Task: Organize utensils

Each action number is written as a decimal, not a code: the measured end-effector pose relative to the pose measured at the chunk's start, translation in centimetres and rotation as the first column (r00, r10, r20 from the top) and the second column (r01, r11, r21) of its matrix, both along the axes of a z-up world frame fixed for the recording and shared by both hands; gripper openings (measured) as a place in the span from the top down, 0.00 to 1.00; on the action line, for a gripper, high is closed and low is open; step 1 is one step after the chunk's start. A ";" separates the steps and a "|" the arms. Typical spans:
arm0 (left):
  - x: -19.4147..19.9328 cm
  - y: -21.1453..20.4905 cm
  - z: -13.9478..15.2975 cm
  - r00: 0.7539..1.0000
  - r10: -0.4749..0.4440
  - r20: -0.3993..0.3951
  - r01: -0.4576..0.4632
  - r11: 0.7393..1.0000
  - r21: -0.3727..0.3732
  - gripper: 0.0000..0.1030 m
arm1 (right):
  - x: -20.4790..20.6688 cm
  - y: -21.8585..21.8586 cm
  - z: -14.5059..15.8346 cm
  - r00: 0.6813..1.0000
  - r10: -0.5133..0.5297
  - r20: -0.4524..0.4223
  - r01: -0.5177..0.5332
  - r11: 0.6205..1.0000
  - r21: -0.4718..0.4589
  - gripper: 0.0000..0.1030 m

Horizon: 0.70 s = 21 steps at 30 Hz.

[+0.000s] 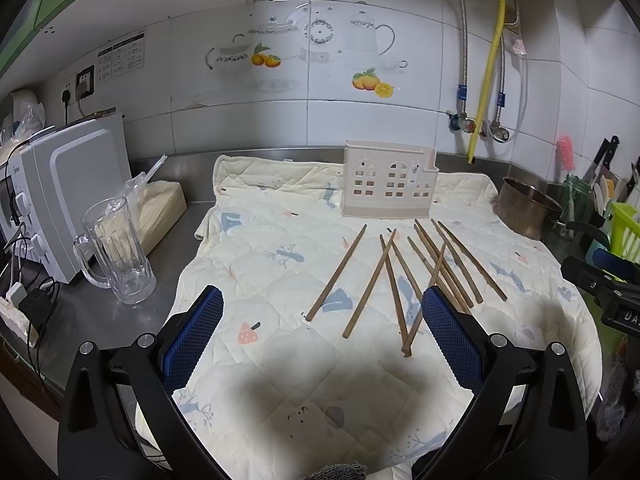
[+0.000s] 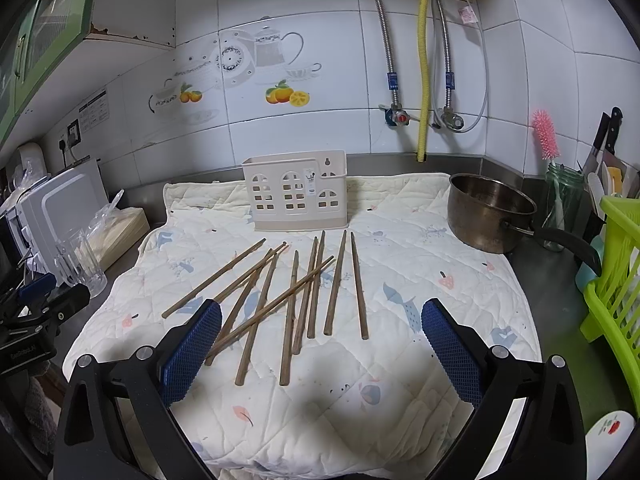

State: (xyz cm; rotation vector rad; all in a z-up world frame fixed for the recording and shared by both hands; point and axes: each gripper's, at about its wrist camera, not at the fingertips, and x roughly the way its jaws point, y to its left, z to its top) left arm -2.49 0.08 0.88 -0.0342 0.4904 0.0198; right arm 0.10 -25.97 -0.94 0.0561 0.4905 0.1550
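On the quilted cloth (image 2: 400, 360) over the steel counter, we saw chopsticks (image 2: 316, 288) scattered before the cream holder (image 2: 296, 192), while we held the left gripper (image 1: 322, 320) and right gripper (image 2: 322, 332) open, empty, above them.

Ten or so brown wooden chopsticks (image 2: 296, 300) lie loose and flat on a cream quilted cloth (image 2: 400, 380) printed with small blue and pink figures. They fan out with their far tips toward the holder; those on the right lie nearly side by side, while several on the left cross over one another, and one long stick slants across the middle of the group. Just behind them, near the back edge of the cloth, a cream plastic holder (image 2: 296, 190) stands upright. Its front is pierced with arched, window-like openings, and nothing is seen sticking out of its top.
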 end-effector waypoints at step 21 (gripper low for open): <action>0.0 -0.1 -0.2 1.000 -0.003 -0.005 0.003 1.000 0.000 0.05 | 0.0 0.1 -0.1 1.000 0.001 -0.009 -0.001 1.000 -0.006 0.06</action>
